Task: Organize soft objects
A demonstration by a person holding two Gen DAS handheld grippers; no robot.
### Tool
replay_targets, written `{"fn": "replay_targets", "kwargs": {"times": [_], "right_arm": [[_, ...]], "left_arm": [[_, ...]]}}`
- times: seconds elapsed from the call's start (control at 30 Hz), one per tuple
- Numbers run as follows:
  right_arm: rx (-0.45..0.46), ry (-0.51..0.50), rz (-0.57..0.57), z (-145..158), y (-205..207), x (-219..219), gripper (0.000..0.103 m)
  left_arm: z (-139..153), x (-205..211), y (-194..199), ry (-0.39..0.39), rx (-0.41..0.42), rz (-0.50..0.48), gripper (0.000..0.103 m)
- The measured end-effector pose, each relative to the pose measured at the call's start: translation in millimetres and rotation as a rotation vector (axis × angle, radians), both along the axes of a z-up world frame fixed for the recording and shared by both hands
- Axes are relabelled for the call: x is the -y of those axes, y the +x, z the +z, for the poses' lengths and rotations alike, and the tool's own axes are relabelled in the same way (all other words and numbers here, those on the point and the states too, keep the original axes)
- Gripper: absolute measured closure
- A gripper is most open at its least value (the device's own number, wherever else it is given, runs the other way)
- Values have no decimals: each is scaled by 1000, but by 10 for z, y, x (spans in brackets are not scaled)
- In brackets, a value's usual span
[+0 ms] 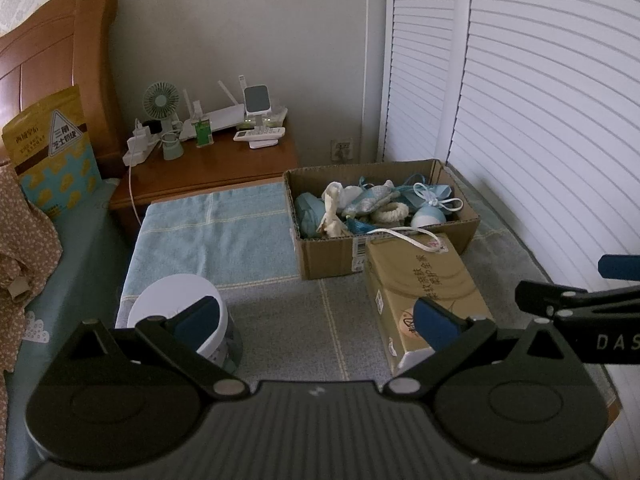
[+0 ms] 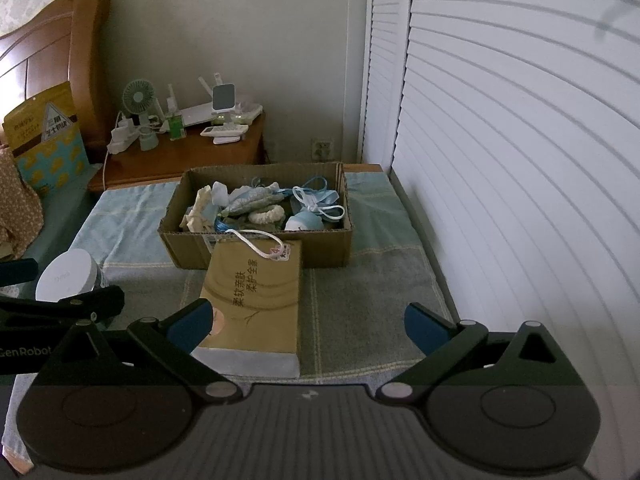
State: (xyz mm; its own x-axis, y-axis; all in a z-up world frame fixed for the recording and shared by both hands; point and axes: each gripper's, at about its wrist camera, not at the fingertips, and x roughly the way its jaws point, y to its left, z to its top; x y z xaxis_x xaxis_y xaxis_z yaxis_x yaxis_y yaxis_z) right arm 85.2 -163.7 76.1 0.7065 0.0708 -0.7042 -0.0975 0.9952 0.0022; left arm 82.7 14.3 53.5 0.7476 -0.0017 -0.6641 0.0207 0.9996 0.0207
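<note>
An open cardboard box (image 1: 332, 258) (image 2: 256, 250) stands on a blue-green cloth and holds several soft things: a patterned fish-shaped toy (image 1: 370, 198) (image 2: 250, 199), a cream knitted ring (image 1: 390, 212) (image 2: 266, 215), a blue-white ball (image 1: 428, 216) (image 2: 304, 222) and blue ribbons. A tan tissue pack (image 1: 424, 292) (image 2: 256, 296) lies against the box front, with a white ribbon and tag (image 2: 276, 250) draped on it. My left gripper (image 1: 318, 322) is open and empty above the cloth. My right gripper (image 2: 308, 326) is open too, its left pad over the pack's near corner.
A white round canister (image 1: 188, 320) (image 2: 68, 276) stands at the cloth's left edge. A wooden nightstand (image 1: 224, 164) (image 2: 188, 152) behind carries a fan, router and chargers. A yellow bag (image 1: 52, 148) leans on the headboard. White louvred doors (image 2: 520, 160) close the right side.
</note>
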Motion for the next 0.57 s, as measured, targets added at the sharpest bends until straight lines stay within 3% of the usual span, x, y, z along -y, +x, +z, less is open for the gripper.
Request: {"fn": "replay_targets", "kwargs": {"times": [0.57], "right_arm": [[1, 0, 1, -1, -2, 14, 0]], "left_arm": [[10, 11, -4, 0, -1, 0, 1]]}}
